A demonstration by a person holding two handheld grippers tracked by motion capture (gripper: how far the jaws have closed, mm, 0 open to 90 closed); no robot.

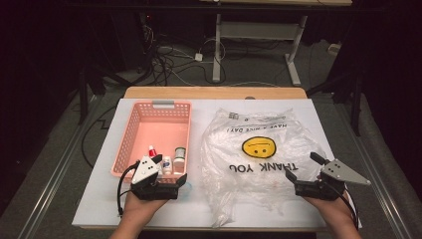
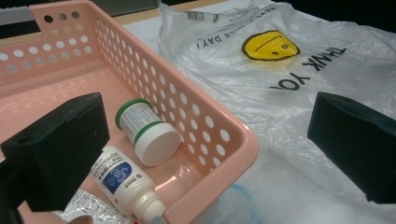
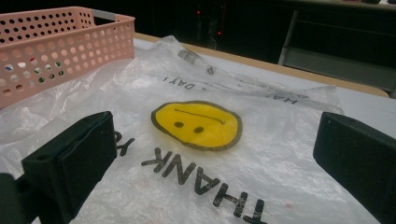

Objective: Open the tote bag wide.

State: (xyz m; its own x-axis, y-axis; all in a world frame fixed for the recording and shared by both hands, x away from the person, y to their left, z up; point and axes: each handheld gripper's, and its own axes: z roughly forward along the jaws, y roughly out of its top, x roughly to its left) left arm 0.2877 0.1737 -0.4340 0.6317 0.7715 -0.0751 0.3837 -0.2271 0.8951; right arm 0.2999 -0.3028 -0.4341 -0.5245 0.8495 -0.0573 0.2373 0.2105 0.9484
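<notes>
Lower left of the high view, the spread, empty left gripper hovers just beside the green-capped white plastic jar in the pink perforated basket; the right gripper, also spread, hovers over the clear smiley-print plastic bag.

The bag was thin, crinkled, glossy clear plastic; the basket smooth perforated pink plastic; the table edged in wood

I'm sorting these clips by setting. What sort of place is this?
Probably a lab or workshop set up for recording: a white-topped table in a dark room, loose cables on the floor, and a height-adjustable desk frame behind.
</notes>
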